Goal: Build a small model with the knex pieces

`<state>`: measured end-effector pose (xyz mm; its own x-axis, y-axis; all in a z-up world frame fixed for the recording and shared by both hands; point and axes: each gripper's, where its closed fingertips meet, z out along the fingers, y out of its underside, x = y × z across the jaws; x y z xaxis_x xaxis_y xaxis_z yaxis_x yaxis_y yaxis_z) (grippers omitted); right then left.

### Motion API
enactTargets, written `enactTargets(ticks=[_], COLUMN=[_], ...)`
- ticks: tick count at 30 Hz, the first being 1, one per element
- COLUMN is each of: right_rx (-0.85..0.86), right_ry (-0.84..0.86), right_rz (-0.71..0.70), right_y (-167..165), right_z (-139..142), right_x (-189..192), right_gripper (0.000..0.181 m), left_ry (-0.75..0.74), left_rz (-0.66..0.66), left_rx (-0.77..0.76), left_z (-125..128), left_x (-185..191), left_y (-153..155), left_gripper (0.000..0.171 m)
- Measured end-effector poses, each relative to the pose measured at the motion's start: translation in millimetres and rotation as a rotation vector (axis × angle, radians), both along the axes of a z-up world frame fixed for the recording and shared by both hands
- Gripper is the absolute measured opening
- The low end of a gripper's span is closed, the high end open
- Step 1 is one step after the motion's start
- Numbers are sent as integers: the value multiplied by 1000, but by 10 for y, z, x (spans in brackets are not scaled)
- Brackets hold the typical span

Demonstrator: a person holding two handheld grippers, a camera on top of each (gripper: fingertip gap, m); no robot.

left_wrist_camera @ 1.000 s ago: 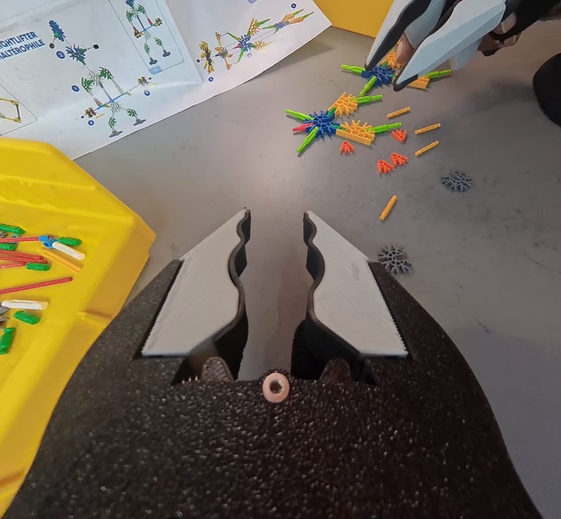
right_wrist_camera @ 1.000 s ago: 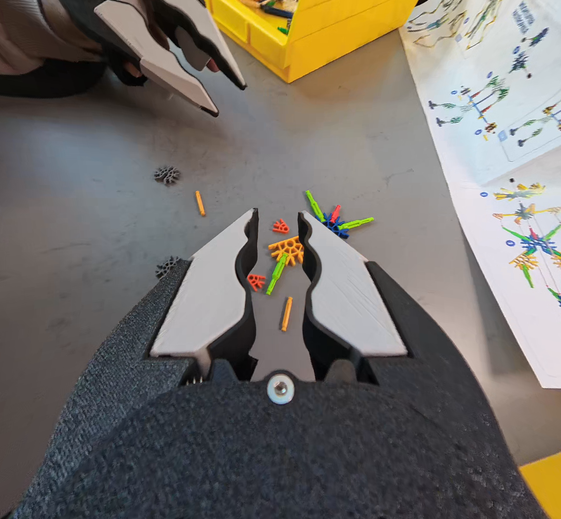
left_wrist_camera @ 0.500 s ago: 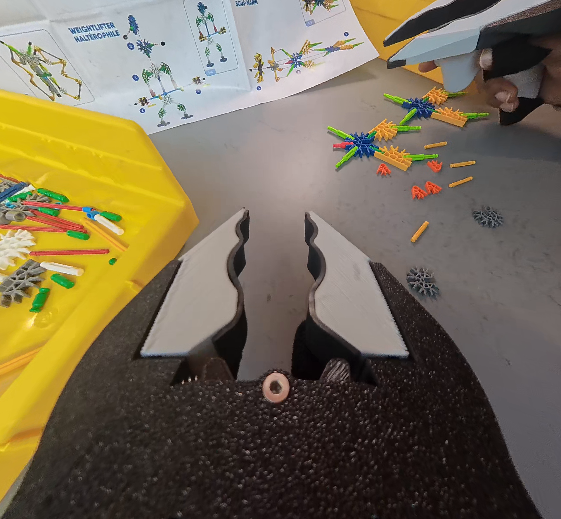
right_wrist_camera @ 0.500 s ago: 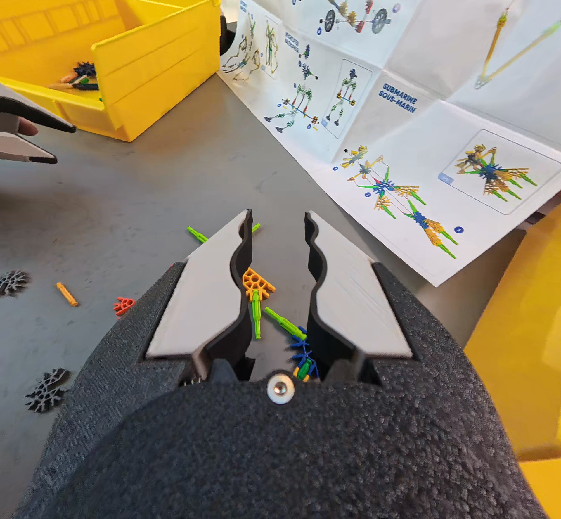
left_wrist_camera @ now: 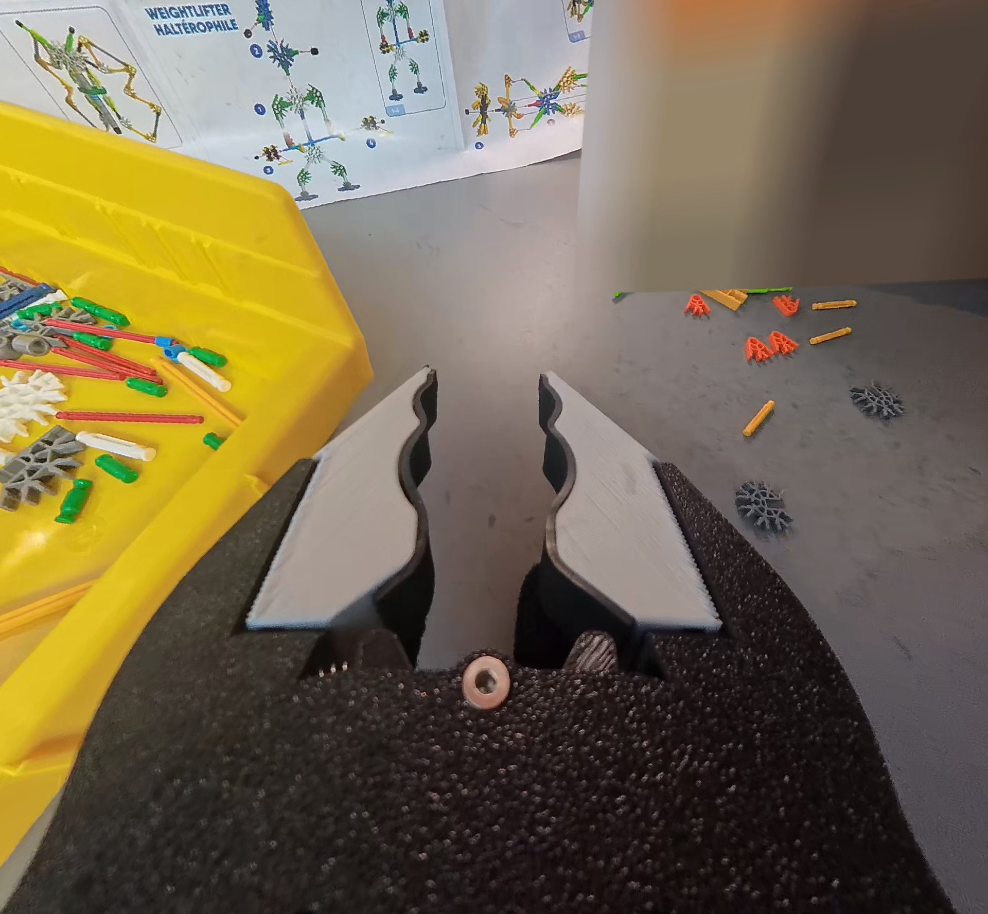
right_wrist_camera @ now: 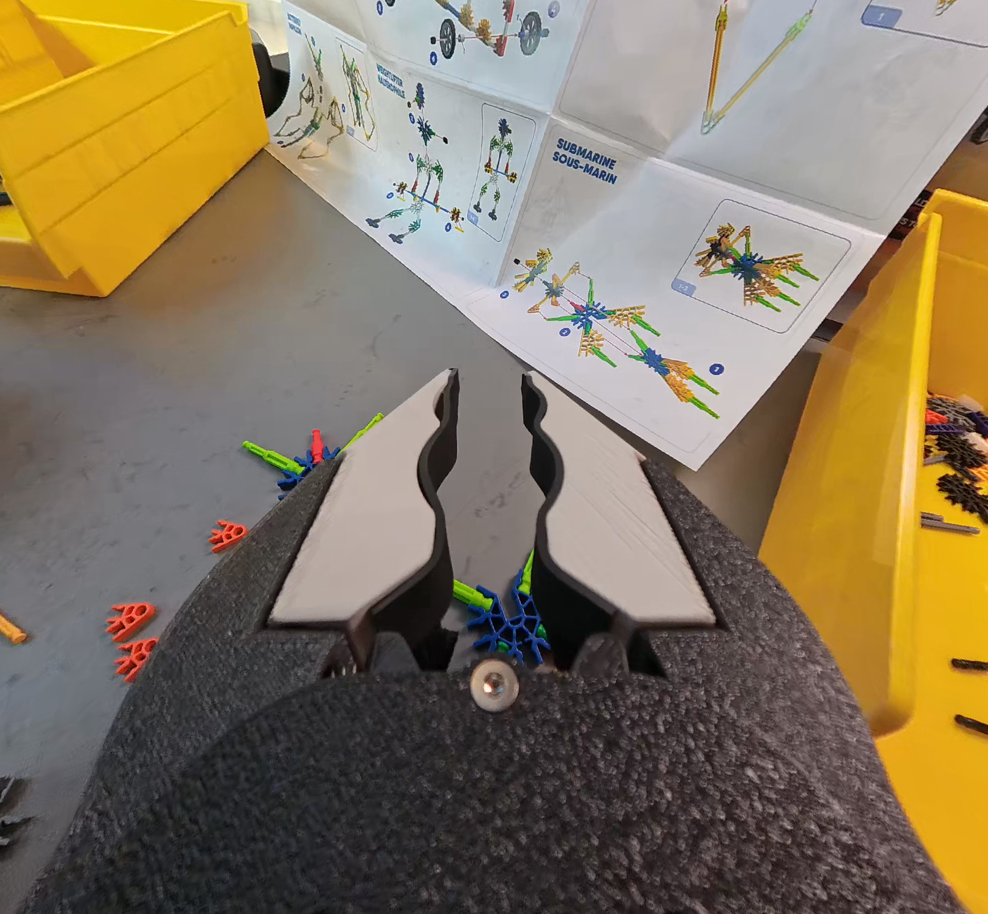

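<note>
Here, your left gripper [left_wrist_camera: 485,380] hangs released and empty over bare grey worktop [left_wrist_camera: 481,257], just beside the slanted wall of a yellow bin [left_wrist_camera: 299,268] of loose rods and connectors. Your right gripper [right_wrist_camera: 489,375] is likewise parted and grasps nothing. It sits low over a blue connector with green rods [right_wrist_camera: 508,621], which lies on the worktop between the roots of the fingers, not pinched.

As a judgement only: with the right gripper this low over small plastic parts, keep it level and let neither finger press on the green rods. On the left, keep clear of the bin wall.

A second blue-and-green assembly [right_wrist_camera: 307,458] pokes out from behind the right gripper's left finger, and much of it is covered. Orange connectors [left_wrist_camera: 770,345], a short yellow rod [left_wrist_camera: 758,418] and two grey snowflake connectors [left_wrist_camera: 762,506] lie well to the right of the left gripper. A blurred patch fills the upper right of the left wrist view and cuts off the pieces at its lower edge. The instruction sheet [right_wrist_camera: 615,166] stands propped behind. Another yellow bin [right_wrist_camera: 844,514] runs off the right edge, its contents too small to sort.
</note>
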<state>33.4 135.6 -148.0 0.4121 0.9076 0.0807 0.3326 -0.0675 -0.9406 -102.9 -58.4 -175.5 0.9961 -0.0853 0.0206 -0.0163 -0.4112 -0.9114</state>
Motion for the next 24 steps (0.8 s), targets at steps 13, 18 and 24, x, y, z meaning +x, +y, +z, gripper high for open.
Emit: enactTargets(ticks=[13, 18, 24], right_rx=[-10, -6, -7], right_ry=[-9, -6, -7], right_rz=[9, 14, 24], right_y=[2, -10, -25], right_z=[-33, -26, -29], right_x=[-43, -45, -51], right_gripper=[14, 13, 13], left_ry=[-56, -49, -45], left_rz=[18, 19, 25], left_rx=[-4, -4, 7], left_z=[1, 1, 18], left_x=[-71, -70, -88], left_y=[10, 12, 14], left_gripper=[38, 38, 36])
